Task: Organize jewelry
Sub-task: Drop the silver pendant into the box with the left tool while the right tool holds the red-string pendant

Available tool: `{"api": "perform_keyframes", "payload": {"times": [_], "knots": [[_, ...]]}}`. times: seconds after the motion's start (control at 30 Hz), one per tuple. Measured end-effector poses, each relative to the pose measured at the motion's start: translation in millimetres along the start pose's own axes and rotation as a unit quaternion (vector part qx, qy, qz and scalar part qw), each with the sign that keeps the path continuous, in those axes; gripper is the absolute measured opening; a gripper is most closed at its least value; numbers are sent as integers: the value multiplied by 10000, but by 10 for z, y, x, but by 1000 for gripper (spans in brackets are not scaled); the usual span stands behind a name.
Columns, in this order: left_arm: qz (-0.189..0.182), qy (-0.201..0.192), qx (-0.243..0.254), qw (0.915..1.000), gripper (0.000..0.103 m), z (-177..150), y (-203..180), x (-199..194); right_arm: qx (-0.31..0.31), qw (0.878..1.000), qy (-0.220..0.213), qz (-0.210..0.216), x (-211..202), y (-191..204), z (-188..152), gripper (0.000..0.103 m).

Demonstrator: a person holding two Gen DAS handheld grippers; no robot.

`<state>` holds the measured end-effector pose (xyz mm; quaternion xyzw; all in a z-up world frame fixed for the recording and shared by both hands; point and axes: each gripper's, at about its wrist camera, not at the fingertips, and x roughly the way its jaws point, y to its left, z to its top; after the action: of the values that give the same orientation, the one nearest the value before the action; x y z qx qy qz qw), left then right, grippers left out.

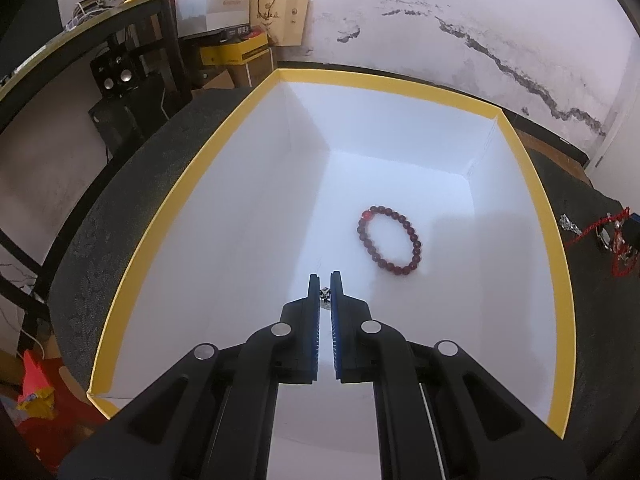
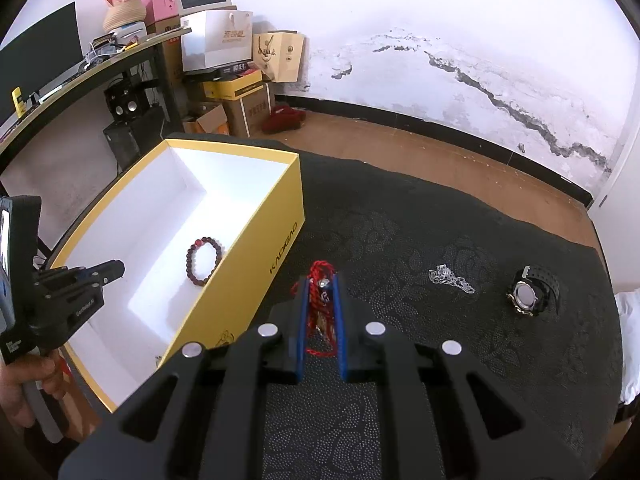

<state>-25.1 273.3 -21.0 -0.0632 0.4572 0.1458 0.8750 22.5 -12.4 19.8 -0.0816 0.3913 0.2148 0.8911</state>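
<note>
A yellow box [image 1: 554, 264] with a white inside sits on the black cloth; it also shows in the right wrist view [image 2: 256, 256]. A dark red bead bracelet [image 1: 390, 240] lies on its floor, and shows in the right wrist view [image 2: 204, 258] too. My left gripper [image 1: 325, 278] is over the box, shut on a small silver piece [image 1: 325, 298]; it shows in the right wrist view [image 2: 114, 270]. My right gripper [image 2: 321, 280] is beside the box, its fingers around a red cord necklace [image 2: 320, 280] on the cloth.
A silver chain [image 2: 450, 278] and a black wristwatch [image 2: 532, 292] lie on the black cloth [image 2: 440, 220] to the right. A desk, speakers and cardboard boxes stand at the back left. Wooden floor and a cracked white wall lie beyond the table.
</note>
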Motion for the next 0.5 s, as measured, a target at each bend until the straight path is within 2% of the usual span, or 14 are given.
{"api": "perform_keyframes", "payload": {"times": [0.2, 0.23, 0.3, 0.33, 0.4, 0.5], "knots": [[-19, -3, 0, 10000, 6, 1, -30, -17, -8, 10000, -6, -11, -18, -4, 1, 12], [-7, -2, 14, 10000, 11, 7, -35, -24, 1, 10000, -7, -15, -20, -10, 0, 12], [69, 7, 84, 9999, 49, -3, -75, -28, 10, 10000, -3, -18, -22, -19, -2, 12], [119, -15, 62, 9999, 80, -6, -90, -46, 9, 10000, -5, -17, -24, -23, -4, 12], [59, -150, 28, 9999, 83, -4, -106, -110, 0, 10000, -15, -15, -33, -16, 2, 12], [-4, -118, 10, 9999, 85, 4, -130, -135, -15, 10000, -20, -20, -59, -19, 4, 12]]}}
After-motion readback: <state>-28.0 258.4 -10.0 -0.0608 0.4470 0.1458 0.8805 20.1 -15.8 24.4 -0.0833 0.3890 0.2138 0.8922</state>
